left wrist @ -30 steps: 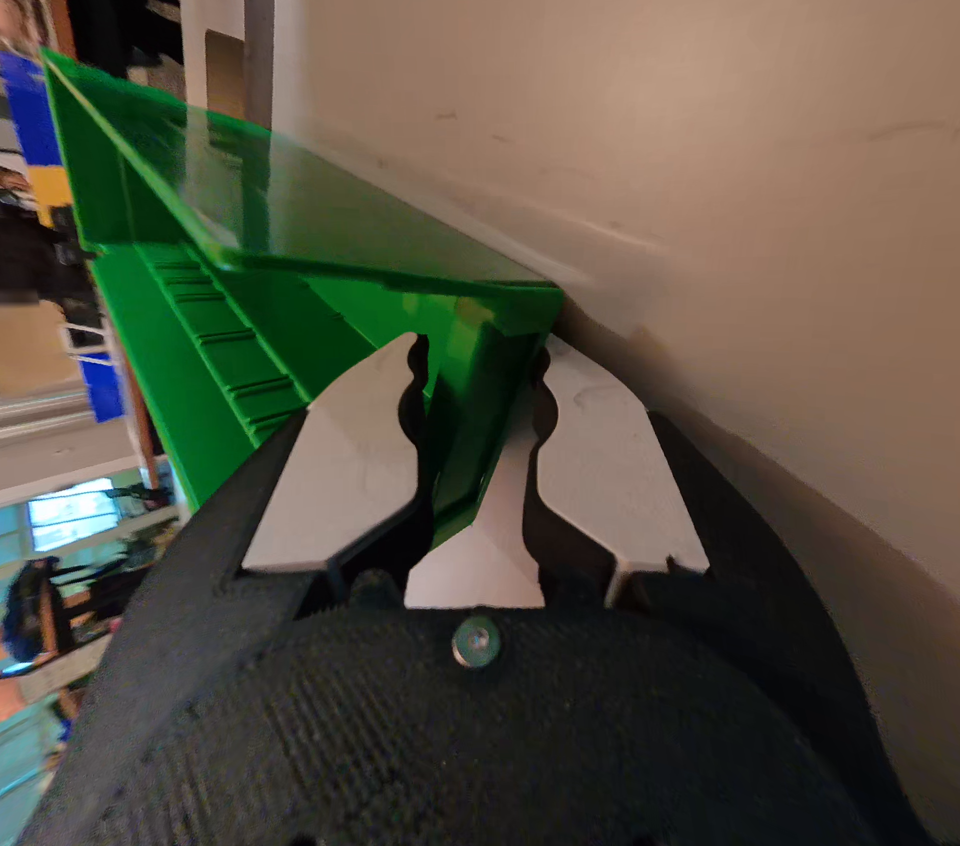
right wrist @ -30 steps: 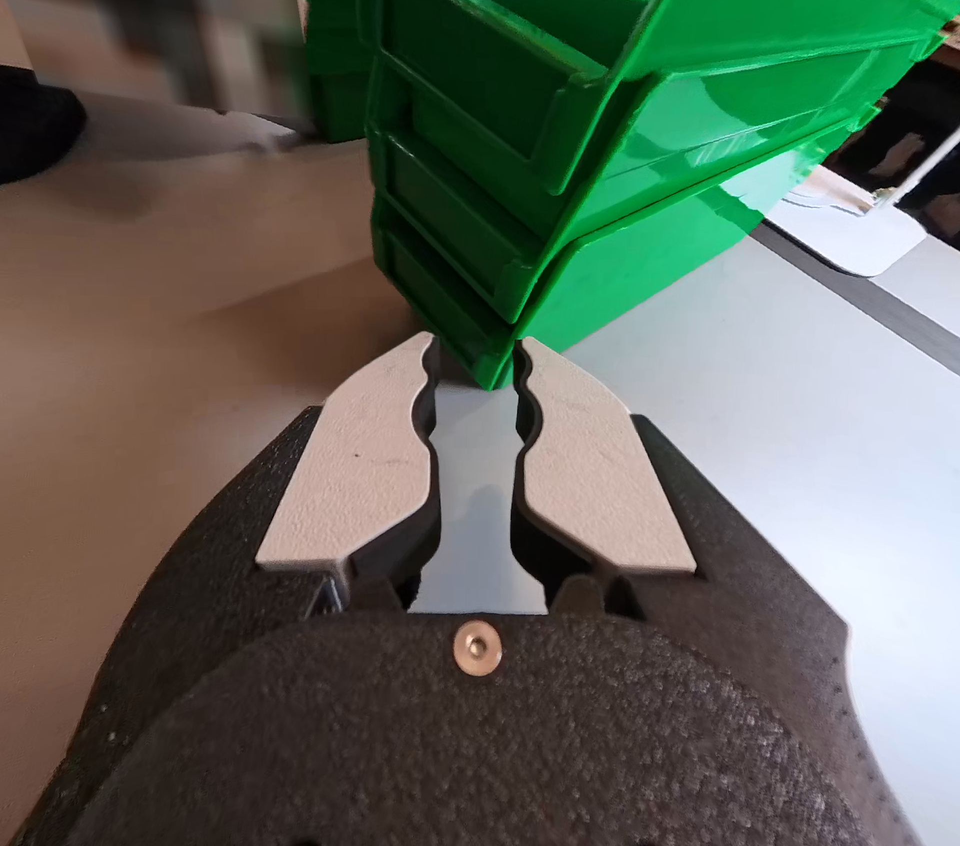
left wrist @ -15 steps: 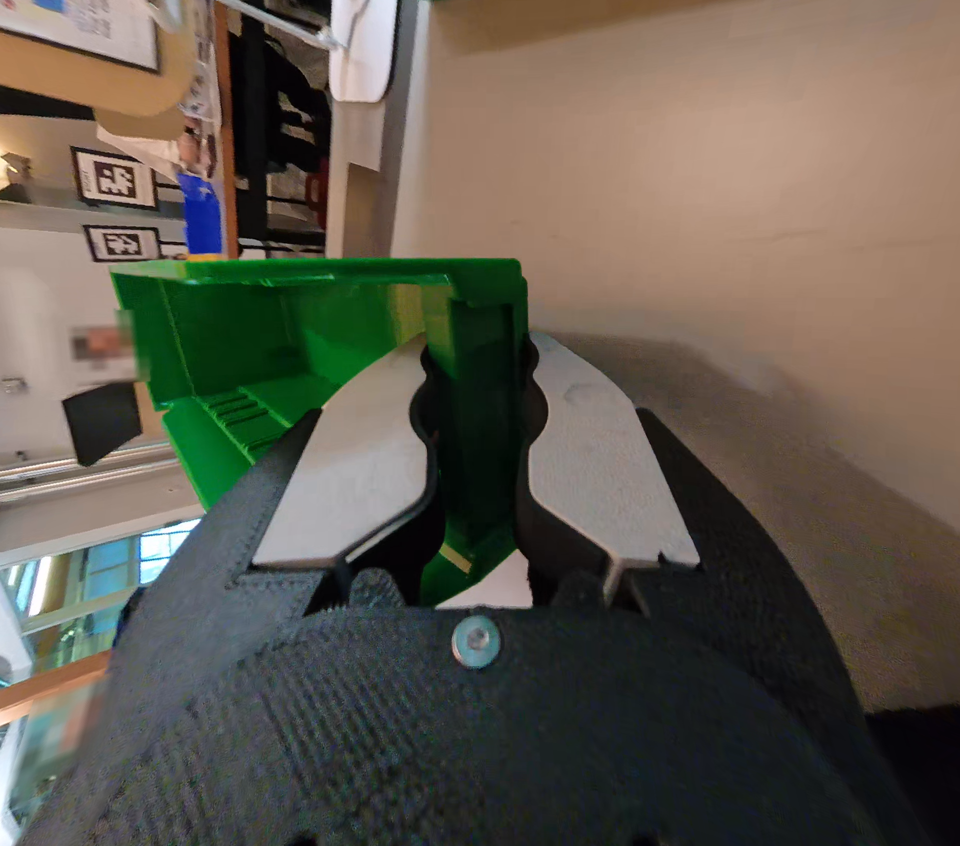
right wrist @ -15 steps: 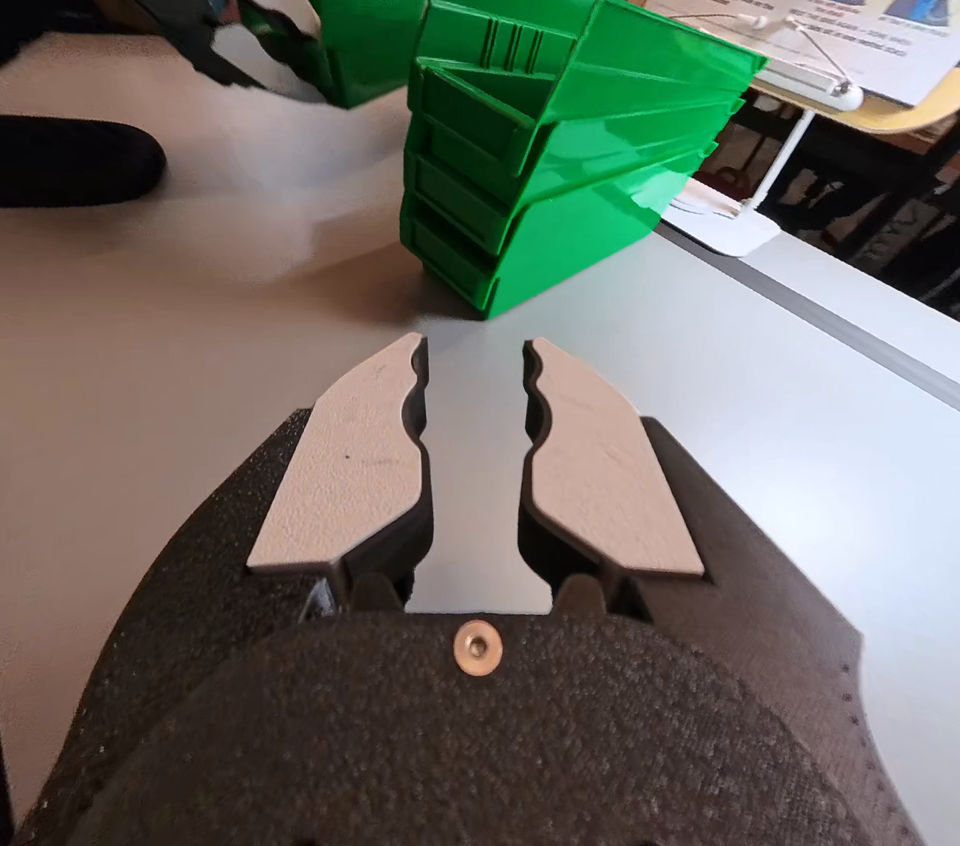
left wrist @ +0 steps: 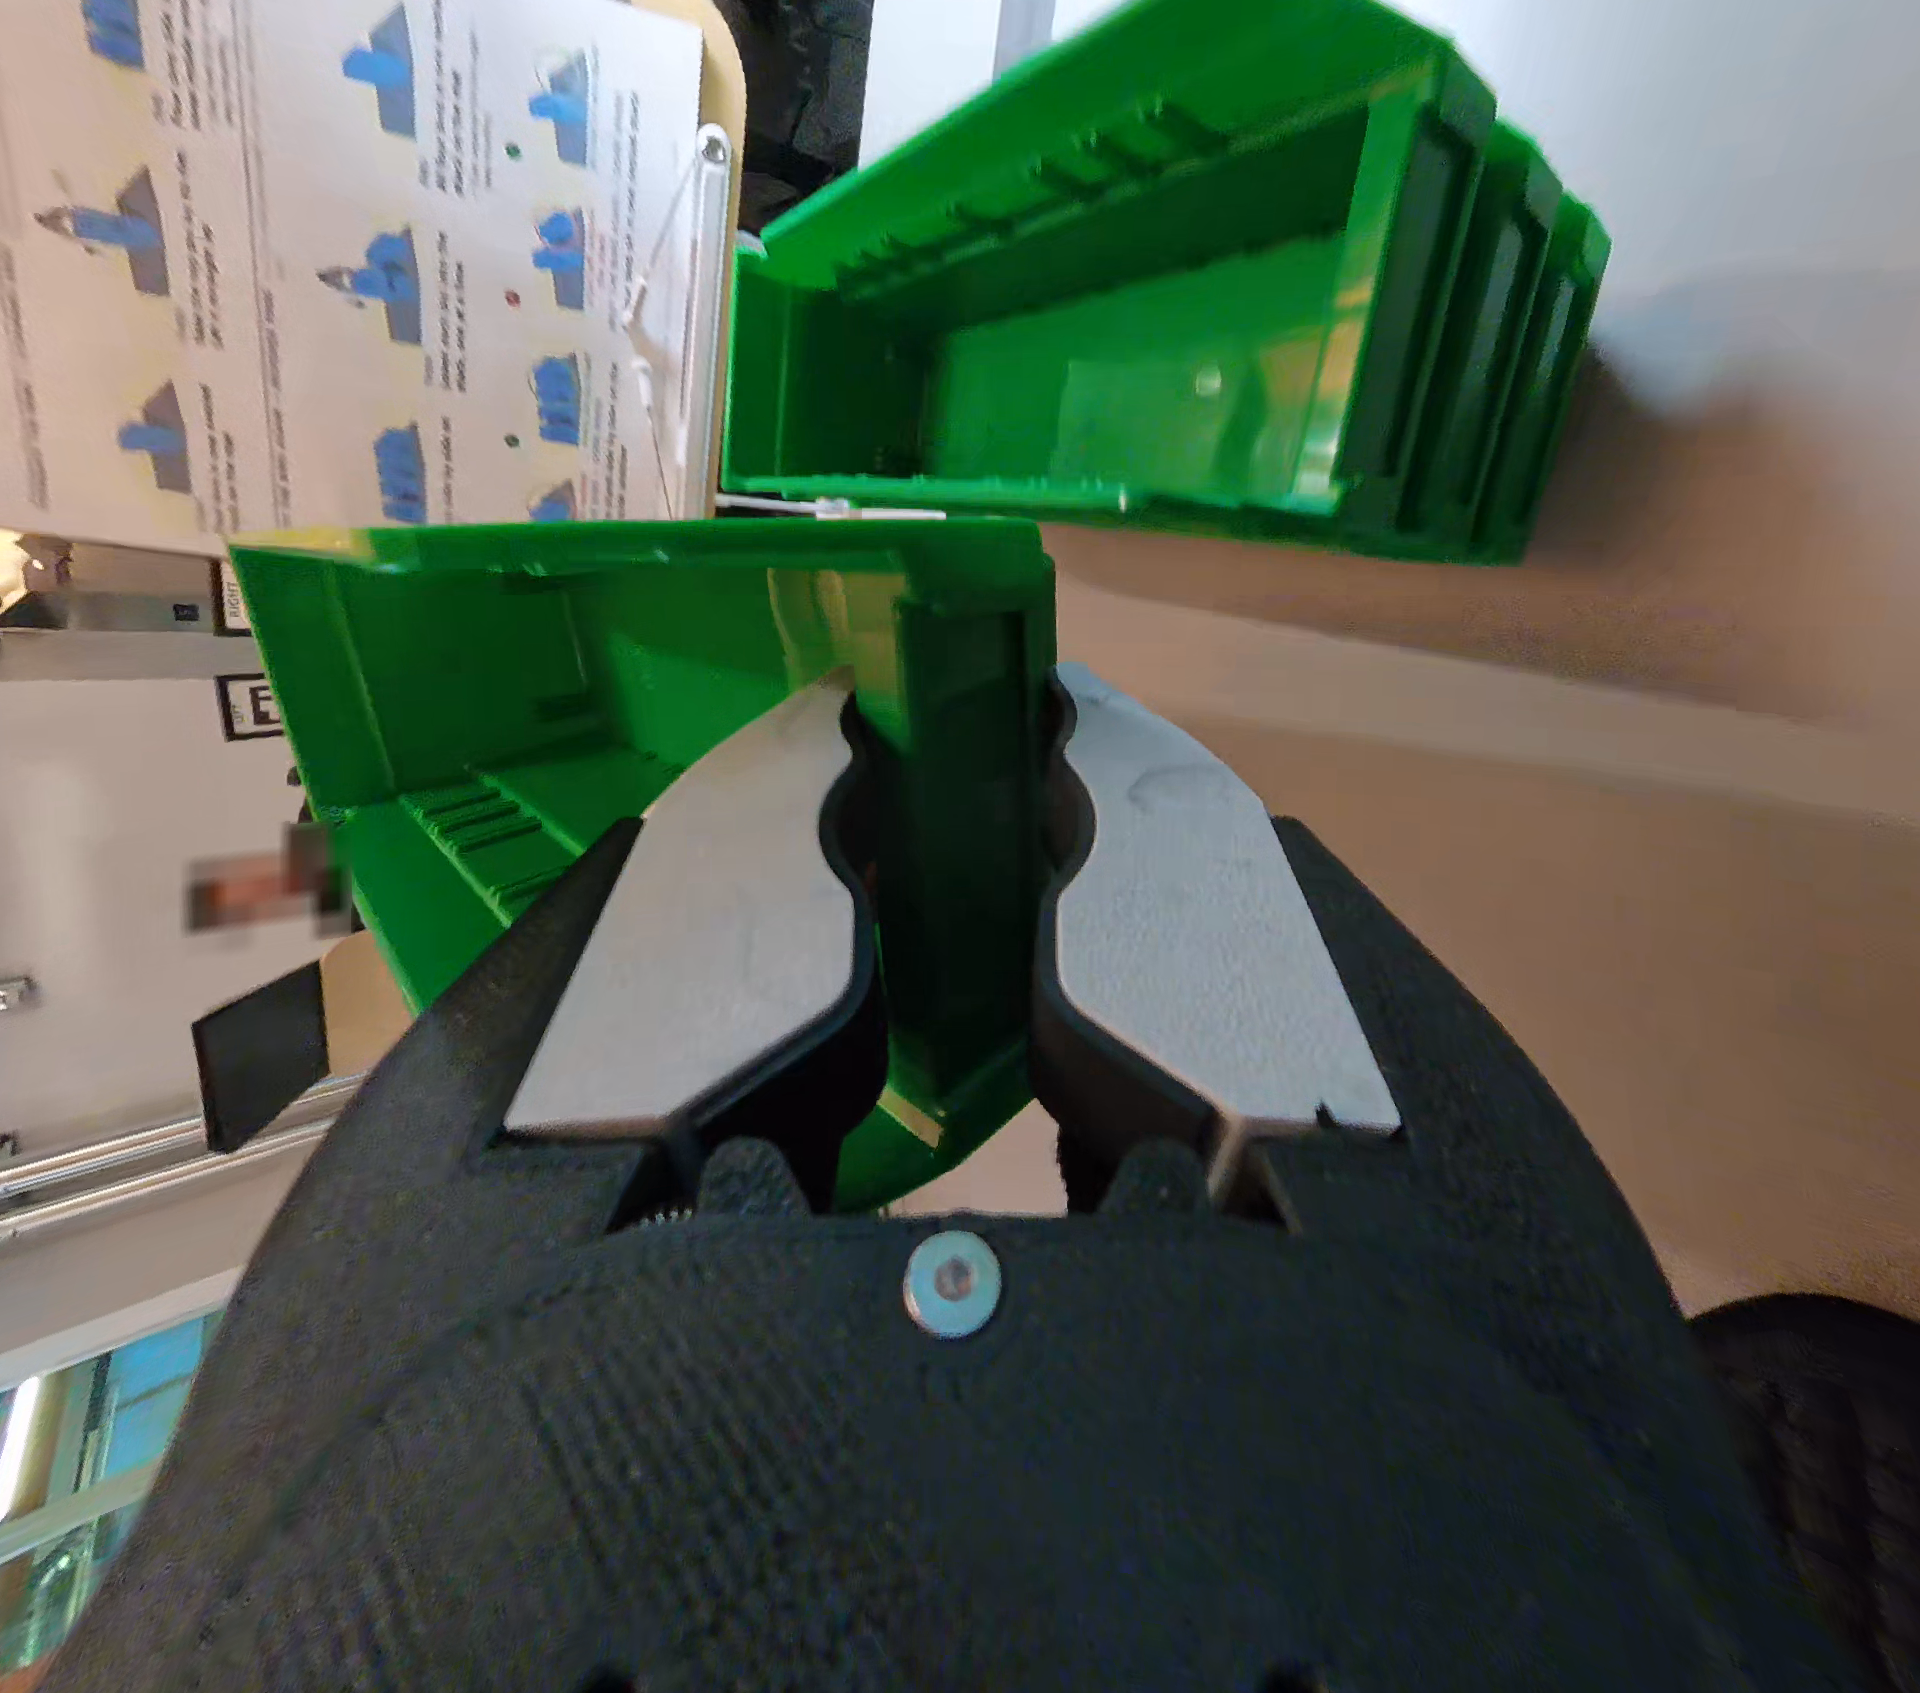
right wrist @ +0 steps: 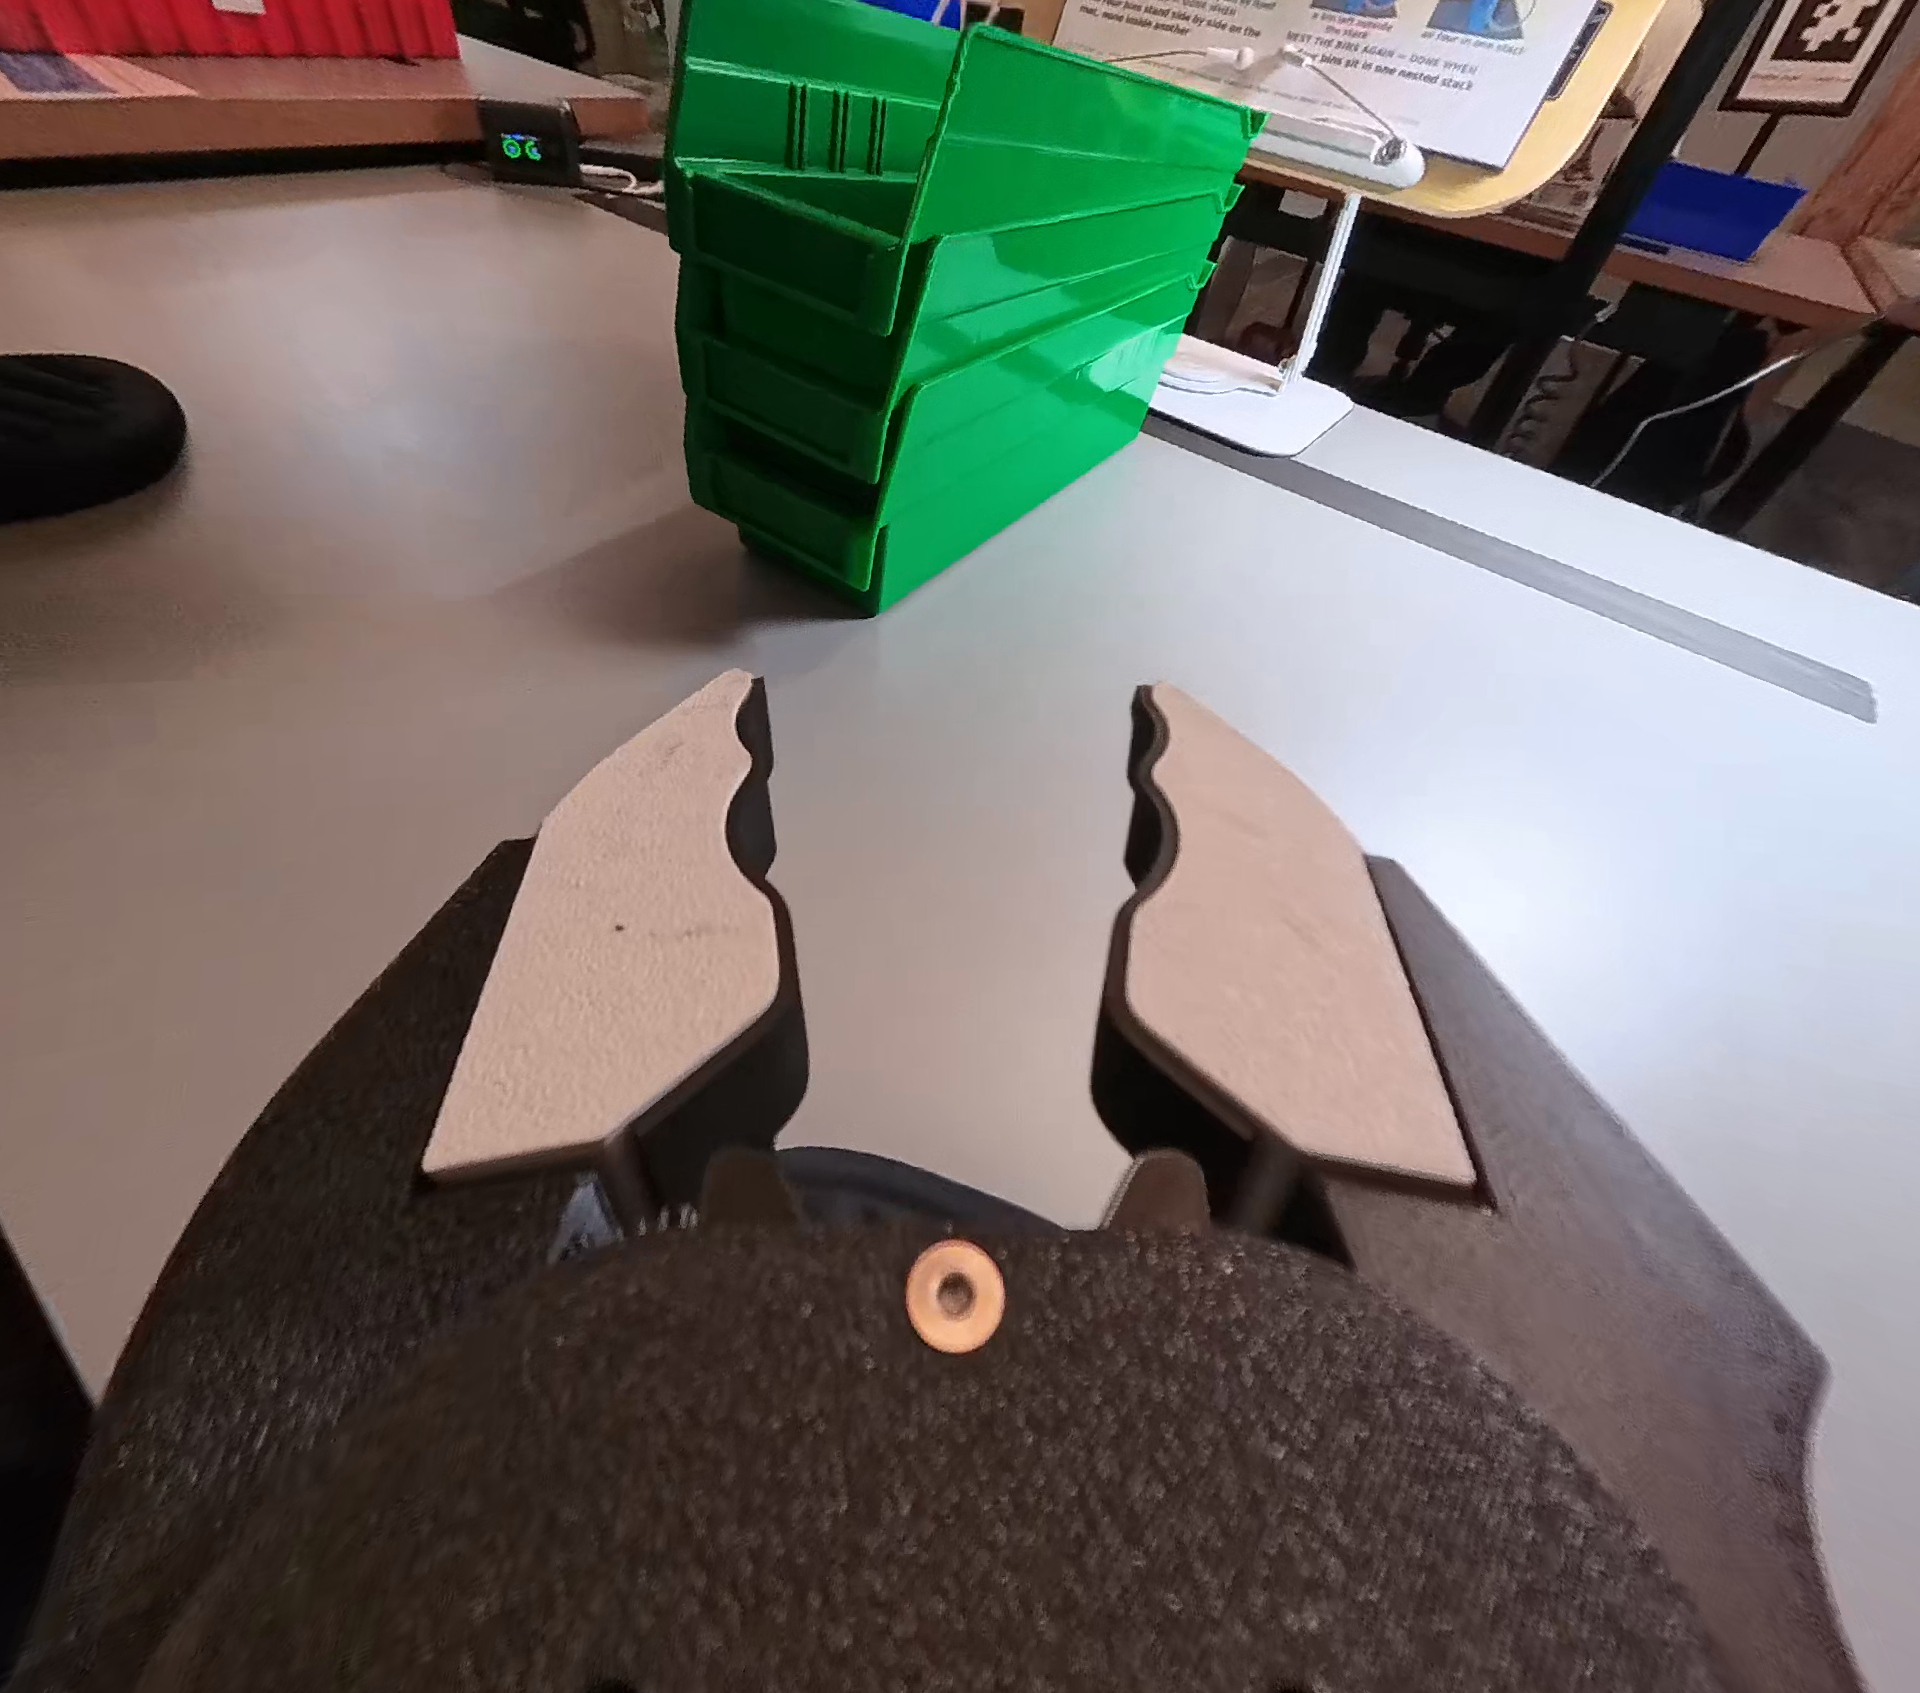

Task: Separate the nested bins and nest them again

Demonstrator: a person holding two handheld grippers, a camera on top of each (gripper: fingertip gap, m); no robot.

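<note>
Left wrist view: the left gripper pinches one wall of a lone green bin, held in the air beside the nested stack.

Right wrist view: the right gripper is spread and empty, near the stack on the grey table. The stack looks three bins deep, so nesting seems nearly finished, with this bin left.

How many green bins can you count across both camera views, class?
4: three nested in a stack on the grey table, one clamped by the left gripper, held above. More could hide inside the stack.
</note>
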